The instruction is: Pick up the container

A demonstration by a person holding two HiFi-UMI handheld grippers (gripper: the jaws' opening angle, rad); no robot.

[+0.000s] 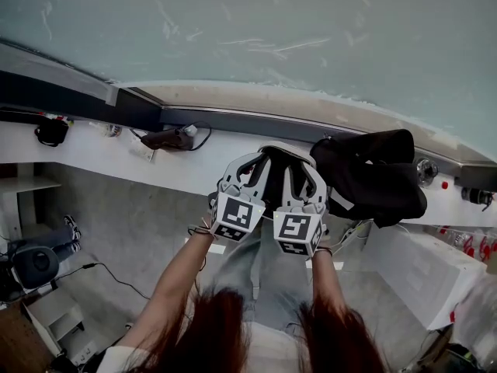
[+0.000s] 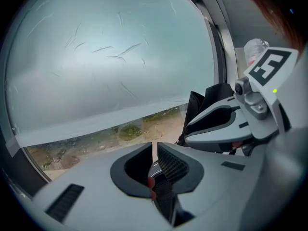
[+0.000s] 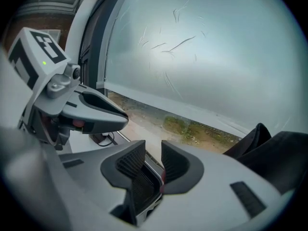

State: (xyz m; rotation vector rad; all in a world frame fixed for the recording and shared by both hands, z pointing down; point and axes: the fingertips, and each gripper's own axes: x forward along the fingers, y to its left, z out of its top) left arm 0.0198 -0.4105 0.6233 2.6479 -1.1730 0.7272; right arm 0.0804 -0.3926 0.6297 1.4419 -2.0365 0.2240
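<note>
You have no container in sight: left gripper closed, right gripper slightly parted, empty, both aimed at the sill (a bag sits just right).

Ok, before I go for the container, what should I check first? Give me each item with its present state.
1. Left gripper empty: ok, its jaws are together with nothing between them.
2. Right gripper ready to grasp: ok, its jaws are apart with nothing between them.
3. Target found: not ok, no view shows a thing that I can tell is the container.
4. Grippers apart from each other: cannot tell, in the head view they stand side by side, very close.
5. Path clear of the black bag: cannot tell, it lies on the white ledge close to the right gripper's right.
</note>
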